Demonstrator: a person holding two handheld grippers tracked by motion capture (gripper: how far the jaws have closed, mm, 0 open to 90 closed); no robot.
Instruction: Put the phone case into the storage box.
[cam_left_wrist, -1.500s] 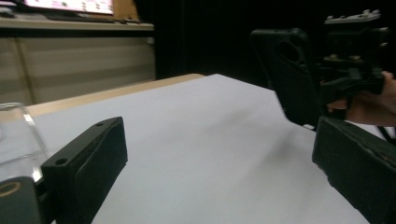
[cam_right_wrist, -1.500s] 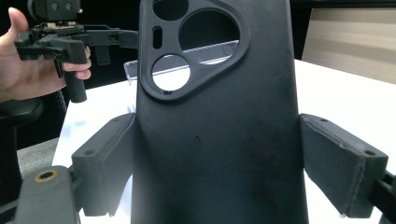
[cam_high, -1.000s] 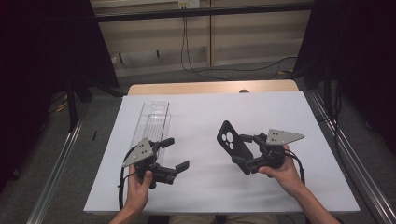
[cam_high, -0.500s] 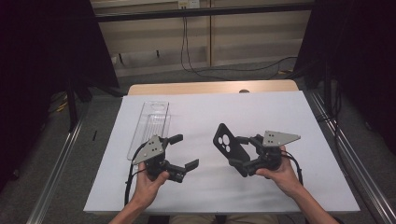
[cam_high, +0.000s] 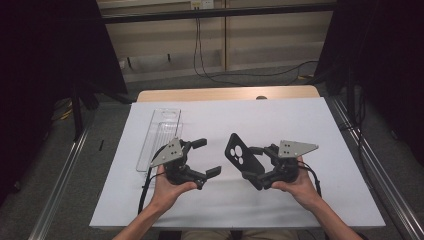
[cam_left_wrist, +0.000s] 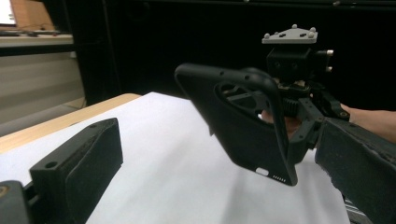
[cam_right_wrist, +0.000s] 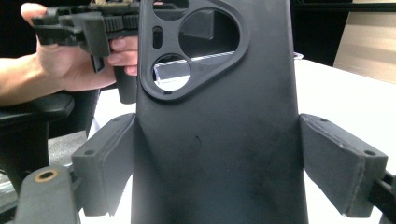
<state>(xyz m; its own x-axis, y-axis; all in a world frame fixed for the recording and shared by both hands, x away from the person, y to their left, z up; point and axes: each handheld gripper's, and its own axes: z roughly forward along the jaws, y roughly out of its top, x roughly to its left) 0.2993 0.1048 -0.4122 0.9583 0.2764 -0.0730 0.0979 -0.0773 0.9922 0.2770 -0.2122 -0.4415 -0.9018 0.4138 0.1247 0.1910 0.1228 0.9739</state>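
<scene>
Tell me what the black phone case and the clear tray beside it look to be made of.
Phone case: probably soft matte plastic or rubbery silicone; its black surface looks dull and faintly grainy, with no sharp glare and rounded cutout edges. Clear tray: likely rigid transparent plastic, perhaps acrylic; the white table cover shows through it, and its edges catch light.

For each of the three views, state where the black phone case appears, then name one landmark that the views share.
High view: black phone case right of centre, at the right gripper.
Left gripper view: centre right, raised over the white table.
Right gripper view: centre, between that gripper's fingers.
Shared landmark: the case's camera cutout.
</scene>
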